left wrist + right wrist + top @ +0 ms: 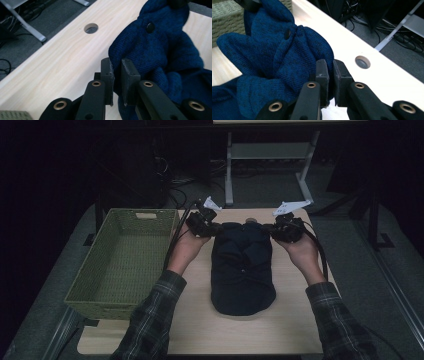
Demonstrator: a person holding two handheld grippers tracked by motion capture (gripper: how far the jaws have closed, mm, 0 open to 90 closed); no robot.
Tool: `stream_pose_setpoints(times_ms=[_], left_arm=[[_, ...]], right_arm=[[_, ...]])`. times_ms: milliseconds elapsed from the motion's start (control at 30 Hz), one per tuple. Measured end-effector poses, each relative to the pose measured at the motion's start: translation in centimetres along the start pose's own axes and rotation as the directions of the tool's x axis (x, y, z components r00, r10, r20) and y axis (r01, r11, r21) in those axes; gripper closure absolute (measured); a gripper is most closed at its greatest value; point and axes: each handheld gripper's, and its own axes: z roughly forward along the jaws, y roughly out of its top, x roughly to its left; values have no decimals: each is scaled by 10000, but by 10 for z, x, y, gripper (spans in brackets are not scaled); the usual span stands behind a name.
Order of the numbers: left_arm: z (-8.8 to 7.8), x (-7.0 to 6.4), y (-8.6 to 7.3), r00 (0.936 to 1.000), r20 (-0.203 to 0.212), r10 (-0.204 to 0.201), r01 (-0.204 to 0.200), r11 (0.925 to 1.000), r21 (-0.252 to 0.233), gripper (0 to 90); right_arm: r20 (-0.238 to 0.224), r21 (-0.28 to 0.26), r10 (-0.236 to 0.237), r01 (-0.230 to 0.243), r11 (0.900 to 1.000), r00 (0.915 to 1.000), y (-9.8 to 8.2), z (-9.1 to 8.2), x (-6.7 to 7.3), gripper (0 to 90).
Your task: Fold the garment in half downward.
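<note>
High view. A dark blue knitted garment (242, 267) lies lengthwise at the centre of the light wooden table (292, 330). The left gripper (214, 230) holds its far edge at about 11 o'clock and the right gripper (272, 230) at about 1 o'clock, one on each far corner. A green woven basket (122, 260) stands at 9 o'clock from the garment, just beside it and holding nothing. The step in hand appears to be a two-cornered pick-up of the far edge, either to fold it toward 6 o'clock or to carry the garment to the basket.

Left gripper view. The jaws are closed on a fold of the knit, which runs up and away toward 1 o'clock from the pads (130, 72); a dark button (150, 27) shows on the cloth, and a round cable hole (90, 28) in the tabletop lies at 11 o'clock.

Right gripper view. The jaws are likewise clamped on a fold, the bulk of the garment spreading toward 10 o'clock, with the basket behind it.

The next move probably calls for both hands travelling together at equal height, grips unchanged, so the cloth neither sags nor twists.
</note>
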Motion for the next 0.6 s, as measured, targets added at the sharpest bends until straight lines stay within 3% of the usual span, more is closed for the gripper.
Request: stream_pose_setpoints(times_ms=[267, 600], left_arm=[[-9, -22, -22, 9999, 151, 42, -37, 9993, -384, 808], [-18, -42, -43, 9961, 877, -53, 89, 9991, -411, 802]], right_arm=[[-127, -133, -142, 141, 9998, 9998, -19, -3, 21, 832], [-784, -210, -36, 20, 9998, 9969, -44, -20, 38, 822]])
